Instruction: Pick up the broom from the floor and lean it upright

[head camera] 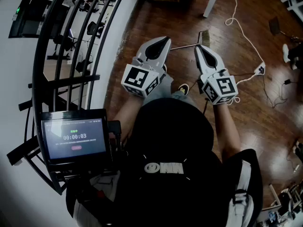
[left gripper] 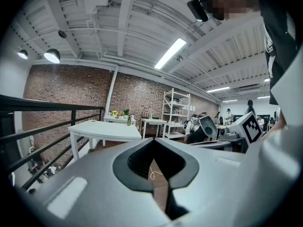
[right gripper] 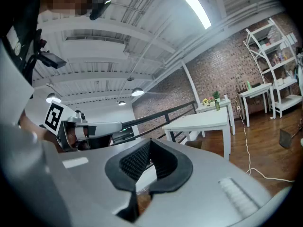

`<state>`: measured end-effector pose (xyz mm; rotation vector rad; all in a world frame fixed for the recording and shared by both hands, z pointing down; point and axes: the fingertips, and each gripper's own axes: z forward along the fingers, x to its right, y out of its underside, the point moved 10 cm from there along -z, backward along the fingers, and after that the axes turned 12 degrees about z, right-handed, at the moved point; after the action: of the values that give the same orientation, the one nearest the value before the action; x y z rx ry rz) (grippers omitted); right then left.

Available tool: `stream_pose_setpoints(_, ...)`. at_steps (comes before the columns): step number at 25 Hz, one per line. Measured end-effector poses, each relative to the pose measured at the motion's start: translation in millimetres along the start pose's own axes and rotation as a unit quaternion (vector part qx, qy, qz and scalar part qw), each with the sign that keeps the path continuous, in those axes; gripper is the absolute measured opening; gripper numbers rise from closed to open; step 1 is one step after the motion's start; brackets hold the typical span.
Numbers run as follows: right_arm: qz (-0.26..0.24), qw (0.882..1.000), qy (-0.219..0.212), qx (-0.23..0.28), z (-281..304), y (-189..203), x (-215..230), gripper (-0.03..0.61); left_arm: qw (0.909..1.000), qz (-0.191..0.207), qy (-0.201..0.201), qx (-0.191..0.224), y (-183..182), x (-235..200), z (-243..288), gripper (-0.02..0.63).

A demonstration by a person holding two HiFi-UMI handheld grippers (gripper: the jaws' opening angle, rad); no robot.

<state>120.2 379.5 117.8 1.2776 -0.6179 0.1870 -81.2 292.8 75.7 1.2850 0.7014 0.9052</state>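
Wooden floor (head camera: pixel 236 117) on the far side held the broom (head camera: pixel 204 37), lying just beyond the left claw (head camera: pixel 164 40) and right claw (head camera: pixel 198 48), both closed tight and empty. The near-left screen (head camera: pixel 75 137) read 00:00:03.

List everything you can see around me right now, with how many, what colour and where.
broom: one, brownish head, thin handle, lying on the wood floor ahead of the tongs
cable: one, white, snaking across the floor at right
power strip: one, white, on the floor at right
railing: one, black, curving along the left
screen: one, black frame, showing a timer, lower left
tables: at least two, white, before the brick wall
shelf unit: one, white, by that wall
left tongs: one, white and grey, shut, empty
right tongs: one, white and grey, shut, empty
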Motion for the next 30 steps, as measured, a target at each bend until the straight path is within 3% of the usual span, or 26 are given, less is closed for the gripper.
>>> stream_pose_setpoints(4,0.004,1.0,0.006,-0.008,5.0,4.7,1.0,0.003,0.9999,-0.006,-0.008,-0.013,1.0,-8.0,-4.4,0.018)
stream_pose_setpoints(9,0.009,0.999,0.023,-0.047,73.3,10.5,11.8,0.003,0.9987,-0.044,-0.004,-0.025,31.6,-75.6,17.8,0.018)
stream_pose_setpoints(13,-0.015,0.995,0.021,-0.097,96.4,12.5,14.7,0.003,0.9984,-0.043,-0.01,-0.034,43.4,-90.6,25.1,0.018)
stream_pose_setpoints(16,-0.057,0.985,0.009,-0.164,127.6,20.7,-2.6,0.003,0.9975,-0.045,-0.01,-0.055,55.0,-109.6,15.5,0.018)
stream_pose_setpoints(18,-0.105,0.967,-0.003,-0.231,169.6,29.0,-17.7,0.003,0.9951,-0.059,0.0,-0.079,69.1,-139.9,11.2,0.018)
stream_pose_setpoints(21,-0.169,0.918,-0.021,-0.358,230.7,55.6,-21.3,0.003,0.9841,-0.06,0.05,-0.159,106.2,-178.0,19.0,0.018)
stream_pose_setpoints(25,-0.208,0.852,-0.03,-0.479,265.0,93.4,-6.6,0.005,0.9507,-0.074,0.128,-0.273,159.8,-190.6,27.8,0.018)
stream_pose_setpoints(30,-0.235,0.781,-0.046,-0.576,319.8,169.9,54.9,0.005,0.8996,-0.139,0.202,-0.362,263.3,-208.1,60.7,0.018)
